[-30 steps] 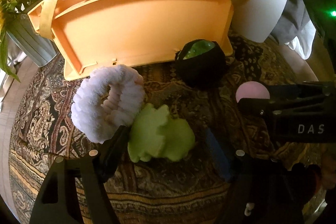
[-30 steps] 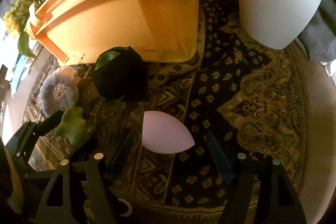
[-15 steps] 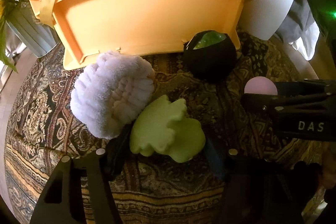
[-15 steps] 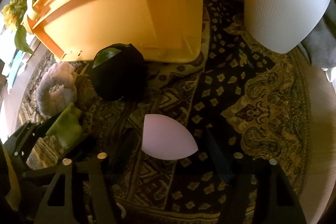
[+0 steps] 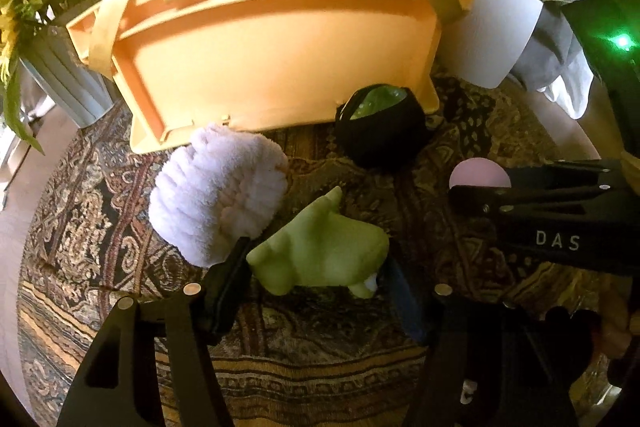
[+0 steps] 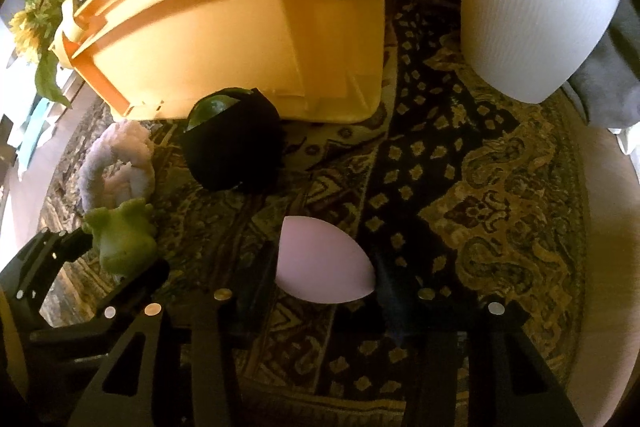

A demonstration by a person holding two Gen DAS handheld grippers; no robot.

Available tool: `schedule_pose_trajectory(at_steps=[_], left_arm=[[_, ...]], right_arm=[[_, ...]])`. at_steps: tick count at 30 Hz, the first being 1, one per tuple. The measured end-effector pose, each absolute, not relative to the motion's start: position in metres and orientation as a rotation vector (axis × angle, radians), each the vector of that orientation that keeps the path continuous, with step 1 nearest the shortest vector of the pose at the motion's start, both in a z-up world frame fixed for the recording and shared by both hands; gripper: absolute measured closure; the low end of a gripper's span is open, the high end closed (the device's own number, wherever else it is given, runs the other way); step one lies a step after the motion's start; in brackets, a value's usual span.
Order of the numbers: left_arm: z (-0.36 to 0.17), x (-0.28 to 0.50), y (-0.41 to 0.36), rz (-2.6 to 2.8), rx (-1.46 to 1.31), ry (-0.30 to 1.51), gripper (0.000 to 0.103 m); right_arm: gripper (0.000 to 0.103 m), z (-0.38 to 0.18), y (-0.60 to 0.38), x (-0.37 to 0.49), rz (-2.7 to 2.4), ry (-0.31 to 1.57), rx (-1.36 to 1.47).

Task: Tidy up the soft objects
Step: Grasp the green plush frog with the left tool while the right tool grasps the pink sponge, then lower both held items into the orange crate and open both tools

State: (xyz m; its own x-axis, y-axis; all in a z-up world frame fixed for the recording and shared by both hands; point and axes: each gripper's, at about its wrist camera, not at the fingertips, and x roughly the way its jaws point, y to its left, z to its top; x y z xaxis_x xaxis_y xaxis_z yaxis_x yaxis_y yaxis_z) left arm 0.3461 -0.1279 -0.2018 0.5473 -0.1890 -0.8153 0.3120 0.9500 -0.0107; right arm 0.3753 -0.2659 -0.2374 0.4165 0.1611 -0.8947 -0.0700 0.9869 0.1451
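My left gripper [image 5: 316, 261] is shut on a green soft toy [image 5: 320, 251], which sits tilted between the two fingers just above the patterned cloth. A white fluffy band [image 5: 216, 195] lies bunched against the left finger. A black ball with a green patch [image 5: 380, 125] rests against the orange basket [image 5: 272, 59]. My right gripper [image 6: 322, 273] points down with its jaws closing; both fingers touch the sides of a pink egg-shaped sponge [image 6: 320, 259]. The sponge [image 5: 478, 173] also peeks above the right gripper's finger in the left wrist view.
A white plant pot [image 6: 532, 7] stands at the back right of the basket. A ribbed vase with yellow flowers [image 5: 60, 79] stands at the back left. The patterned cloth [image 6: 480, 187] covers a round table; grey fabric lies behind it.
The left fingers closed on the green toy, which tipped up and turned. The fluffy band got squashed into a lump. The right fingers moved inward onto the pink sponge.
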Motion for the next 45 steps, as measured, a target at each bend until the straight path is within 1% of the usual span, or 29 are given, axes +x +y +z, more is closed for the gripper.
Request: schedule_pose_trajectory(at_steps=[13,30,36,45], left_arm=[[-0.159,0.329,-0.125,-0.288,0.138,0.810,0.039],[-0.085,0.323,-0.097,-0.234,0.070,0.626,0.039],[-0.056,0.328,-0.088,-0.206,0.071,0.534,0.039],[-0.029,0.342,-0.079,-0.192,0.073,0.458,0.039]], right_arm=[[0.055,-0.199,-0.266,0.351,0.140,1.027,0.089],[0.055,-0.115,-0.244,0.341,0.151,0.762,0.095],[0.055,-0.086,-0.238,0.344,0.156,0.667,0.089],[0.055,-0.053,-0.232,0.354,0.143,0.539,0.056]])
